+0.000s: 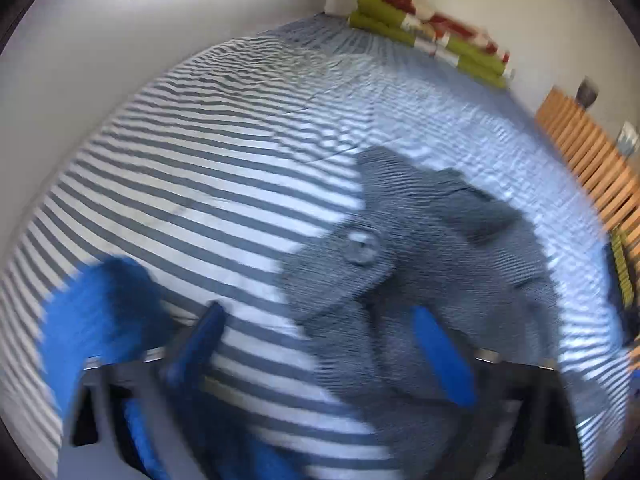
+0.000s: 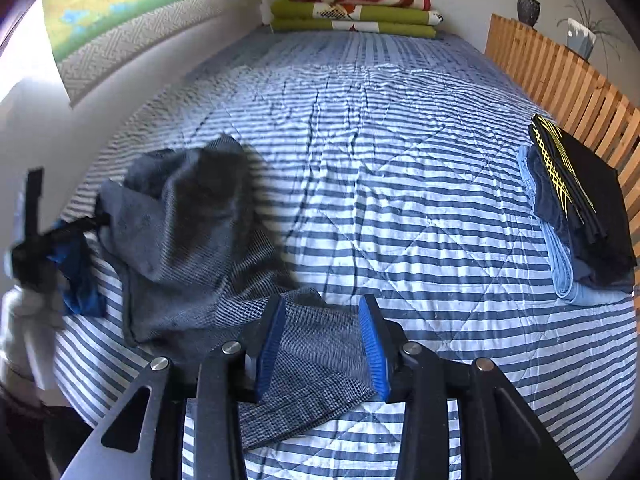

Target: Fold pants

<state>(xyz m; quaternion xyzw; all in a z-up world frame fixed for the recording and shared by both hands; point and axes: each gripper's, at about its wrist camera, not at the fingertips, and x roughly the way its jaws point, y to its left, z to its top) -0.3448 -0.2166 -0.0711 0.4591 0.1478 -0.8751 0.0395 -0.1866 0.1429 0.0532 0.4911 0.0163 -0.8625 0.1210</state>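
**Pants still bunched on the bed, fold barely begun**

A bed covered by a blue-and-white striped quilt (image 2: 400,208) fills both views, with a white wall along one long edge and a slatted wooden rail (image 2: 560,76) along the other. At the far end of the bed a stack of folded green, red and cream blankets (image 2: 356,10) leans against the wall. Against the railed edge sits a pile of folded clothes, black with yellow lines on top and pale blue beneath (image 2: 580,216), which I take to be garments already finished.

The grey woven pants (image 2: 188,240) lie near the front corner on the wall side, crumpled, with one part standing up in a peak and a narrower strip running toward the near edge. A round grey button (image 1: 362,245) shows in the left wrist view, so the waistband is probably there.

The right gripper (image 2: 324,340) has its blue pads standing apart on either side of that strip; the cloth lies between them but they do not pinch it. The left gripper (image 1: 320,344) is blurred, jaws parted, one finger over the grey cloth and the other over bare quilt, gripping nothing as far as I can tell.

By my reading no neat fold exists yet: the pants need spreading flat, the legs laid together, then folding and moving to the pile.
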